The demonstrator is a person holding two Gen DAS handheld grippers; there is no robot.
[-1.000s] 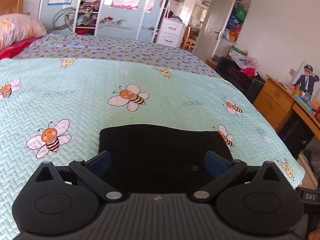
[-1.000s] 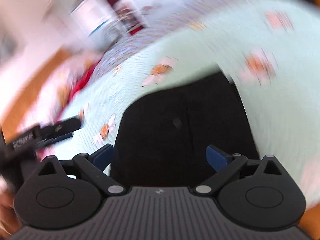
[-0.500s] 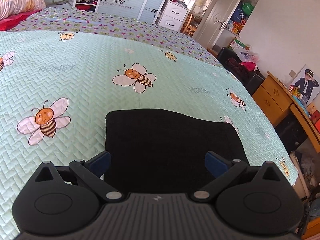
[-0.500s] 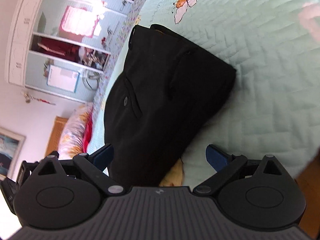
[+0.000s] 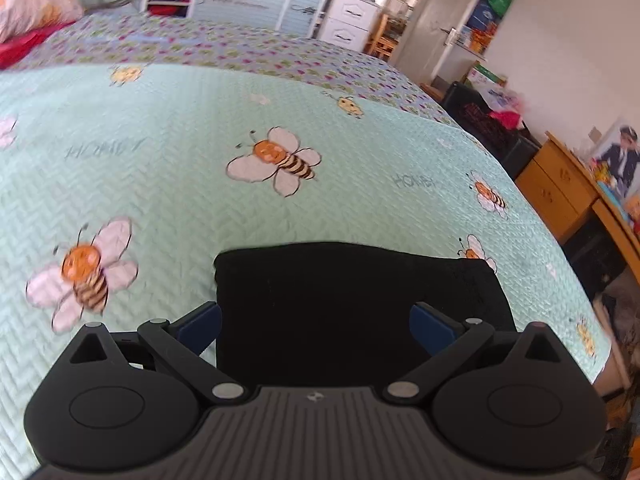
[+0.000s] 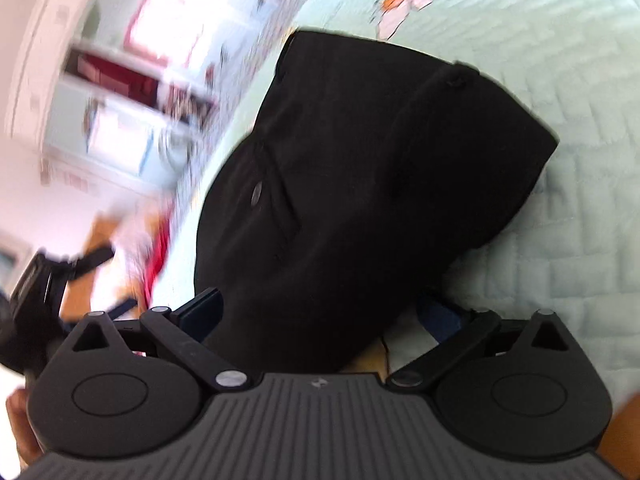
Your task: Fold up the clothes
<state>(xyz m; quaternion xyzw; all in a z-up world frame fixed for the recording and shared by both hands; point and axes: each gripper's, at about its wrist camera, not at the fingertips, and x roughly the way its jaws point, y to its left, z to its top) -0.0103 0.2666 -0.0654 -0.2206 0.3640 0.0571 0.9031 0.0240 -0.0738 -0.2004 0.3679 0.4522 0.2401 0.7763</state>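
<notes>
Black trousers (image 5: pixel 352 304), folded into a compact stack, lie near the bee-print bedspread's (image 5: pixel 180 152) edge. Left gripper (image 5: pixel 316 326) and right gripper (image 6: pixel 320 316) both gape empty. Cloth looks soft, limp, fairly thick; best pinched through all layers at a folded edge.

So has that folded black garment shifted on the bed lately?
No. The black garment lies between the same two printed bees on the bedspread; only the cameras moved.

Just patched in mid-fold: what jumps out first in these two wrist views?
A folded black pair of trousers lies on the mint bee-print bedspread, near the bed's edge. The open left gripper and open right gripper frame it, holding nothing. On the trousers, a back-pocket button faces up.
</notes>
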